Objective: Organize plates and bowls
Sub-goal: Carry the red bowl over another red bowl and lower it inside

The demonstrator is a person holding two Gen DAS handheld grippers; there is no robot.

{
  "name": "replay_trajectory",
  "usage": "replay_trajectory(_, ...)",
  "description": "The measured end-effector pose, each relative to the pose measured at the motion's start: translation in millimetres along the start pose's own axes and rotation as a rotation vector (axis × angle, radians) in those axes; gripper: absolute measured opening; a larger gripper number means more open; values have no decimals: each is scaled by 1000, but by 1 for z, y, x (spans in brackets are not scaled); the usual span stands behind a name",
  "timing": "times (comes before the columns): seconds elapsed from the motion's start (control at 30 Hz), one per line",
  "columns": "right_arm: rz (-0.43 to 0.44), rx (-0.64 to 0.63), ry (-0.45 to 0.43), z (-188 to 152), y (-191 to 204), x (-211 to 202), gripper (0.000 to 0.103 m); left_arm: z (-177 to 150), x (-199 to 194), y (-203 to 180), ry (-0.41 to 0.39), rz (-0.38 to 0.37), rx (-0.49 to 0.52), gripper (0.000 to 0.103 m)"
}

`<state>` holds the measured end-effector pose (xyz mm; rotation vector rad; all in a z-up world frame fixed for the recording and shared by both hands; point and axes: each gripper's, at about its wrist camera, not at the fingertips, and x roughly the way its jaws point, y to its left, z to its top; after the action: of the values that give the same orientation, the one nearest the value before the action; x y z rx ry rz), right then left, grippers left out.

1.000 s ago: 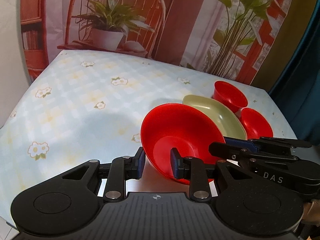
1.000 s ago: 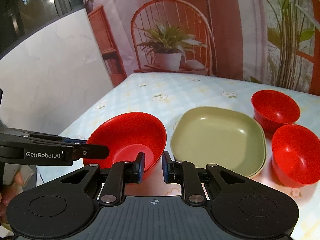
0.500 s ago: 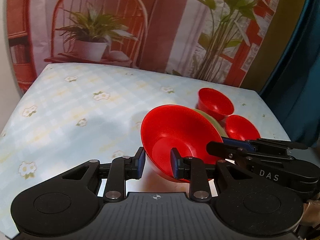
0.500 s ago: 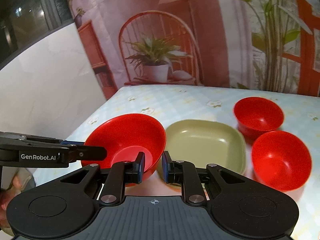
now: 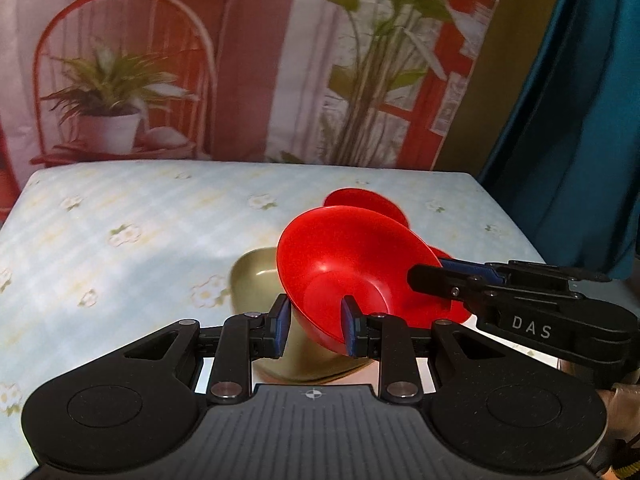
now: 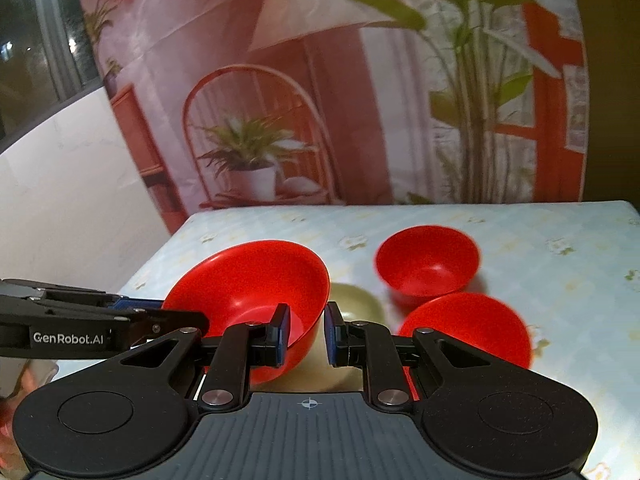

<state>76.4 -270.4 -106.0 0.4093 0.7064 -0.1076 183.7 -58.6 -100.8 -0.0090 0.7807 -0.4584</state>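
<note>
A: Left gripper (image 5: pixel 314 328) pinches the large red bowl (image 5: pixel 352 264) by its rim, tilted above the green plate (image 5: pixel 256 280). Level it before setting it down.

B: Right gripper (image 6: pixel 305 330) grips the opposite rim, one finger inside. Its view shows two small red bowls (image 6: pixel 428 260) ahead to the right; the left view mostly hides them behind the big bowl.

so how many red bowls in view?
3. The large red bowl gripped on both rims by the left gripper and right gripper, above the green plate; two small red bowls right of it. None visibly hidden.
</note>
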Motion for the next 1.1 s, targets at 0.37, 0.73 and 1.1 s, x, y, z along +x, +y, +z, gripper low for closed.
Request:
replay_trajectory(0.37, -65, 24, -8, 13, -42, -7, 17, 21, 33, -28, 26, -48, 55, 29)
replay_trajectory(0.73, -117, 61, -11, 13, -78, -12, 17, 32, 64, -41, 65, -105, 80, 29)
replay_trajectory(1.1, -149, 88, -16, 12, -103, -12, 17, 43, 88, -49, 104, -153, 72, 29)
